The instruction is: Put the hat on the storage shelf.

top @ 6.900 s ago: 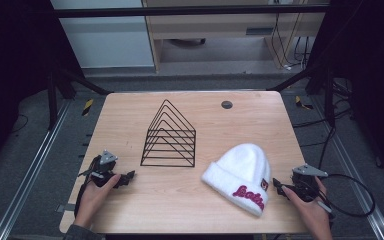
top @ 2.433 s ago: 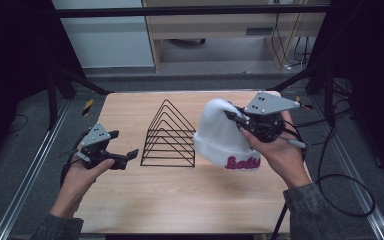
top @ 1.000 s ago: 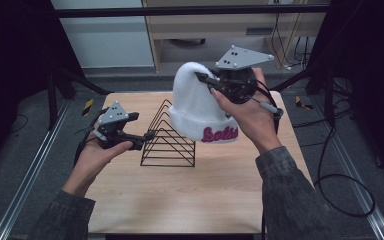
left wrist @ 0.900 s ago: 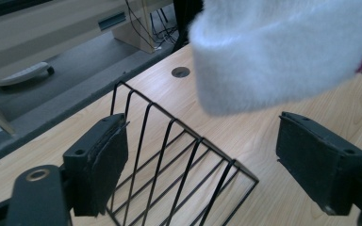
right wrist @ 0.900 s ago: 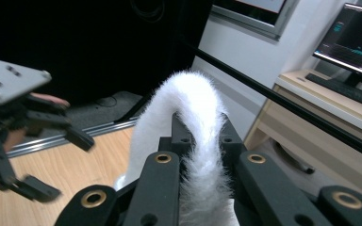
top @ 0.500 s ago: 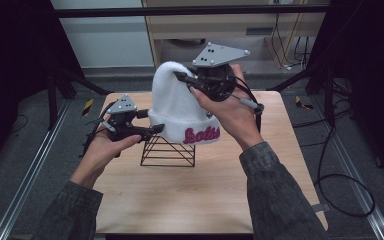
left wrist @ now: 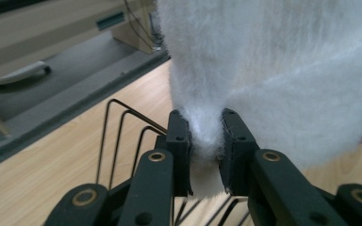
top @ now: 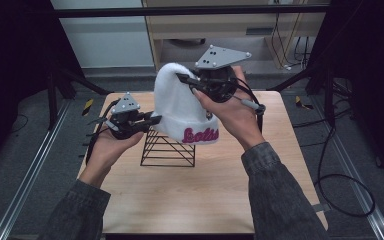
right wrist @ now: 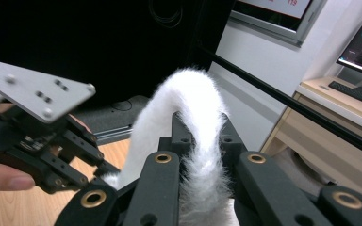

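While both grippers pinch it, the white fuzzy beanie hangs in the air above the black wire rack, which stands on the wooden surface. Beanie's lower edge covers the rack's top in the high view; cannot tell if they touch.

Right gripper is raised high, its fingers closed on the crown of the beanie near its top; grey three-cornered plate sits above it. In the right gripper view the fuzzy fabric arches up between the two black fingers, pinched tight, with the left gripper visible lower left, also at the fabric.

Left gripper is lower, at the beanie's left side near the cuff. In the left gripper view its fingers are nearly closed on a fold of white fabric, squeezed narrow between the pads; rack wires show just behind and below.

Cuff faces the person, red script lettering on it, slightly tilted. Left hand and right hand grip the tools, grey denim sleeves coming in from the bottom. Cables trail off the right side onto the floor. Rack sits about mid-surface, slightly left of centre.
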Tool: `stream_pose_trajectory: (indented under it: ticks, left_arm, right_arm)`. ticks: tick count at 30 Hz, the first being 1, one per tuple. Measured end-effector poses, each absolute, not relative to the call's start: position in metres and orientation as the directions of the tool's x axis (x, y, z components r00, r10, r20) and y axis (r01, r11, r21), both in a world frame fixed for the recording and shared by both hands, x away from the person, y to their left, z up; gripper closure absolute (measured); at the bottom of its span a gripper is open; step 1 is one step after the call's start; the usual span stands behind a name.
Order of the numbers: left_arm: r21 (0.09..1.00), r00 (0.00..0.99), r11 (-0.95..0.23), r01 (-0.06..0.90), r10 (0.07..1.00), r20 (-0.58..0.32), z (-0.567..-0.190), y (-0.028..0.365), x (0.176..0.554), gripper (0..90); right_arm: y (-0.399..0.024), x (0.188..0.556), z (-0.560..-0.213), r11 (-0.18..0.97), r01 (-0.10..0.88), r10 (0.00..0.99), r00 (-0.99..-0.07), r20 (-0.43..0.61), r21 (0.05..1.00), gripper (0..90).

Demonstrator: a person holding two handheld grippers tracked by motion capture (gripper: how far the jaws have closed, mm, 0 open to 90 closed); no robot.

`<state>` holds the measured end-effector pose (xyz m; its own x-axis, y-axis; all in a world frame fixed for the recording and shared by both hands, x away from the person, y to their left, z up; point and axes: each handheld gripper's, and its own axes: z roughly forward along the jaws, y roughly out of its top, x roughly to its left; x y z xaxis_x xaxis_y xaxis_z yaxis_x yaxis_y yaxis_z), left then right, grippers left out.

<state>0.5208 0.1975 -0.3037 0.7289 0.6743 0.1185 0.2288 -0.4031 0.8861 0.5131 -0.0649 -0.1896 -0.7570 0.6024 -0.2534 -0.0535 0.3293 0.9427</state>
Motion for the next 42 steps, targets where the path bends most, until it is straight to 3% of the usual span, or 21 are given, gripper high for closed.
stream_pose_trajectory:
  ticks: [26, 42]
  left_arm:
    - [0.902, 0.648, -0.384, 0.194, 0.741, 0.176, -0.304, 0.205, 0.526, 77.9]
    - [0.900, 0.633, -0.372, 0.226, 0.759, 0.155, -0.320, 0.221, 0.527, 78.6]
  right_arm:
    - [-0.064, 0.552, -0.218, 0.326, 0.007, 0.629, -0.748, -0.212, 0.945, 82.2]
    - [-0.062, 0.566, -0.238, 0.367, 0.055, 0.637, -0.742, -0.208, 0.928, 81.6]
